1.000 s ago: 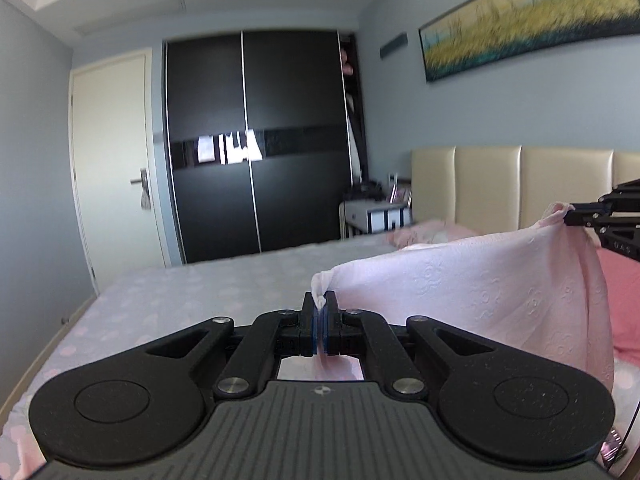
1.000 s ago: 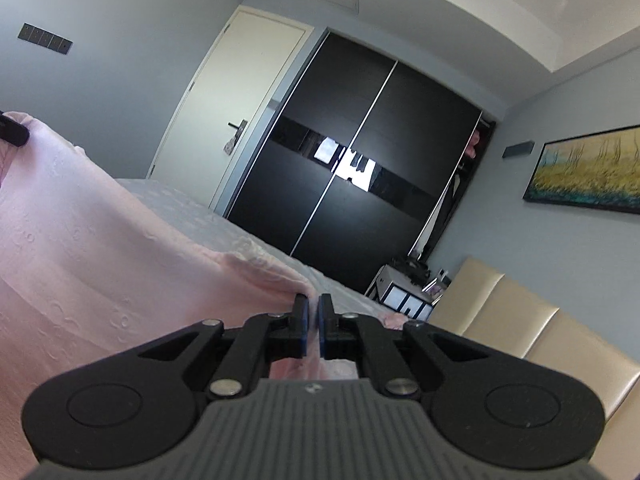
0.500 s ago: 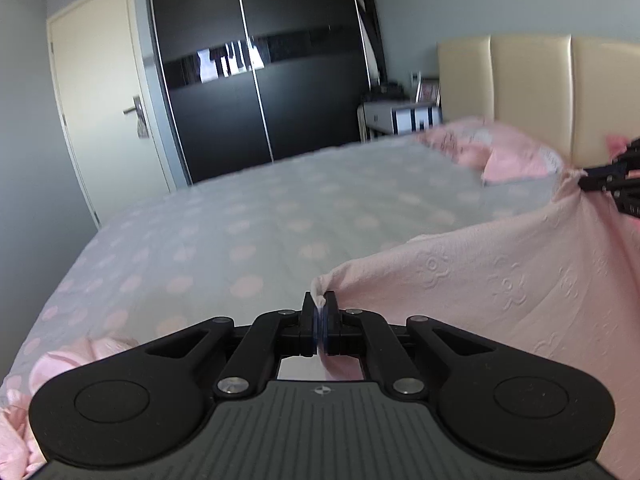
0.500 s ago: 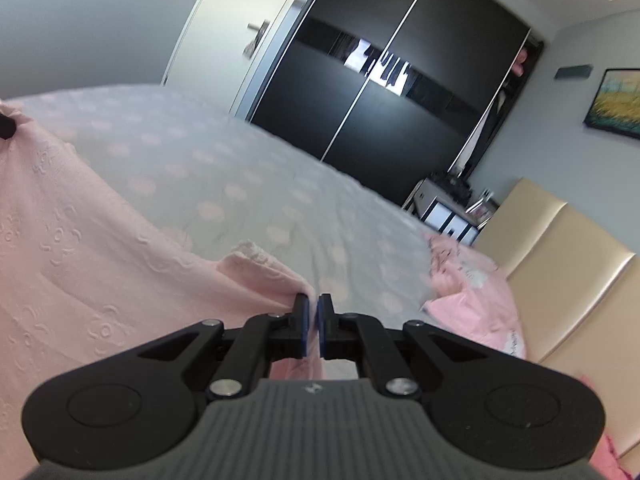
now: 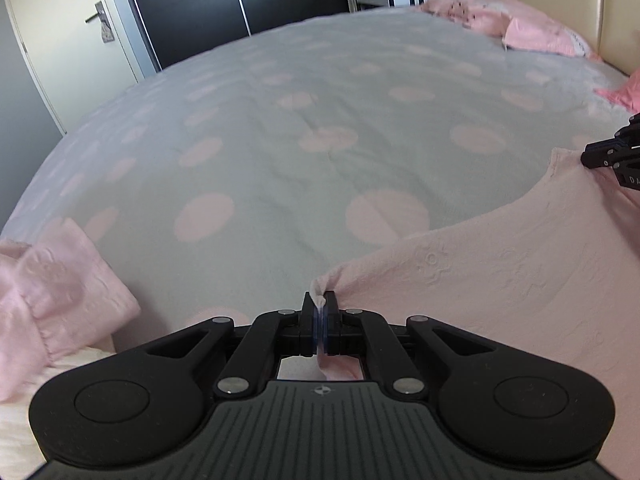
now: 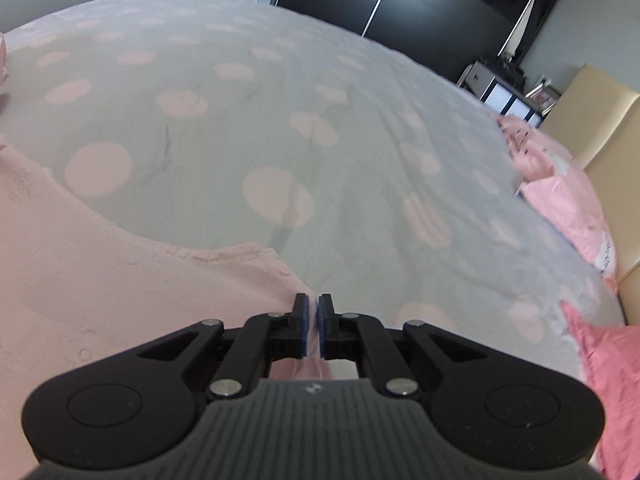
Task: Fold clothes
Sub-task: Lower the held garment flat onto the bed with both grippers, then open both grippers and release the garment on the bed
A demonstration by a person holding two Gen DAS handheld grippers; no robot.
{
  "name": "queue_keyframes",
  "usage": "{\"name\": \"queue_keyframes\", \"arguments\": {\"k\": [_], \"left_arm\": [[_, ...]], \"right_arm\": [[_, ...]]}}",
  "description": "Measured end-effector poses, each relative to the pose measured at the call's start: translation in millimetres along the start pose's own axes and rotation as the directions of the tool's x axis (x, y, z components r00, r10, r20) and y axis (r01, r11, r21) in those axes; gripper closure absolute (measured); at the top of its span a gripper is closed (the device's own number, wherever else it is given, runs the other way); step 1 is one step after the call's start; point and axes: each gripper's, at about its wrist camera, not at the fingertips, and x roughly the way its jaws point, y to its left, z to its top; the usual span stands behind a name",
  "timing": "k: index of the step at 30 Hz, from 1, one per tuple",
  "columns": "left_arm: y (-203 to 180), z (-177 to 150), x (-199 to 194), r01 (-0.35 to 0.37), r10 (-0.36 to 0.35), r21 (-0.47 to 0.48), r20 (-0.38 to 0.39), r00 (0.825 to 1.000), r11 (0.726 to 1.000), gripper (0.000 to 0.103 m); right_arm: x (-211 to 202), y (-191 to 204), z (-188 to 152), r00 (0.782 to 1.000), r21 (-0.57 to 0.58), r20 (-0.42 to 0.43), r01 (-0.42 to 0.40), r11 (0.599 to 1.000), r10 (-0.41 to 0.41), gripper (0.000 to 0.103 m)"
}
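A pale pink embossed garment is stretched between my two grippers, low over the bed. My left gripper is shut on one corner of it; a tuft of pink cloth sticks out between the pads. My right gripper is shut on the other corner, with cloth spreading to its left and showing under the jaws. The right gripper also shows at the right edge of the left wrist view, pinching the garment's far corner.
The bed has a grey cover with pink dots. Pink pillows lie by the beige headboard. Another pink cloth lies at the near left. A black wardrobe and a door stand beyond.
Both grippers have come down from chest height toward the bed, tilting forward. The held garment has dropped with them and now lies low over the cover. Both grips are unchanged.
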Motion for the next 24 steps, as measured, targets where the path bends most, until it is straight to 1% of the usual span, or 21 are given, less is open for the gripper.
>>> {"name": "queue_keyframes", "arguments": {"k": [3, 4, 5, 6, 7, 8, 9, 10, 11, 12, 13, 16, 18, 23, 24], "left_arm": [[-1, -5, 8, 0.006, -0.005, 0.005, -0.029, 1.000, 1.000, 0.102], [-1, -6, 10, 0.011, -0.011, 0.003, -0.045, 0.999, 1.000, 0.102], [-1, -5, 13, 0.019, -0.019, -0.005, -0.066, 0.998, 1.000, 0.102], [1, -4, 14, 0.024, -0.026, -0.020, -0.083, 0.996, 1.000, 0.101], [2, -2, 13, 0.026, -0.029, -0.035, -0.092, 0.995, 0.999, 0.099], [3, -1, 12, 0.028, -0.033, -0.046, -0.097, 0.995, 0.999, 0.097], [4, 1, 8, 0.032, -0.036, -0.048, -0.090, 0.995, 0.998, 0.091], [5, 2, 2, 0.036, -0.040, -0.047, -0.082, 0.996, 0.998, 0.082], [5, 4, -5, 0.038, -0.041, -0.045, -0.073, 0.996, 0.998, 0.078], [5, 5, -13, 0.037, -0.040, -0.043, -0.064, 0.997, 0.998, 0.071], [4, 6, -22, 0.037, -0.039, -0.040, -0.057, 0.998, 0.998, 0.067], [0, 8, -50, 0.043, -0.044, -0.026, -0.048, 0.998, 0.999, 0.067], [-5, 7, -71, 0.060, -0.061, -0.020, -0.041, 0.997, 0.998, 0.067], [-16, -3, -127, 0.132, -0.131, -0.044, 0.017, 0.991, 0.990, 0.067], [-18, -7, -137, 0.139, -0.138, -0.051, 0.024, 0.990, 0.989, 0.067]], "right_arm": [[10, 4, -4, 1.000, -0.006, -0.024, -0.013, 1.000, 0.013, 0.096], [11, 4, -4, 0.999, -0.003, -0.033, -0.019, 1.000, 0.019, 0.094], [13, 5, -5, 0.999, 0.001, -0.042, -0.025, 1.000, 0.025, 0.086], [12, 4, -5, 0.999, 0.009, -0.041, -0.027, 1.000, 0.027, 0.080], [9, 2, -6, 0.999, 0.019, -0.035, -0.028, 0.999, 0.029, 0.069], [4, -1, -6, 0.999, 0.028, -0.026, -0.026, 0.999, 0.027, 0.063], [-2, -5, -6, 1.000, 0.036, -0.015, -0.024, 0.999, 0.025, 0.061], [-10, -9, -6, 1.000, 0.043, -0.008, -0.021, 0.999, 0.021, 0.059], [-18, -13, -7, 1.000, 0.048, -0.005, -0.020, 0.999, 0.020, 0.058], [-28, -18, -9, 1.000, 0.053, -0.003, -0.023, 0.998, 0.023, 0.057], [-38, -22, -11, 1.000, 0.058, 0.000, -0.028, 0.998, 0.028, 0.057], [-70, -33, -26, 0.999, 0.081, -0.014, -0.046, 0.996, 0.047, 0.056], [-92, -37, -39, 0.996, 0.101, -0.034, -0.080, 0.992, 0.083, 0.056], [-154, -42, -77, 0.984, 0.119, -0.068, -0.155, 0.981, 0.164, 0.055], [-168, -44, -85, 0.985, 0.114, -0.064, -0.155, 0.981, 0.163, 0.054]]}}
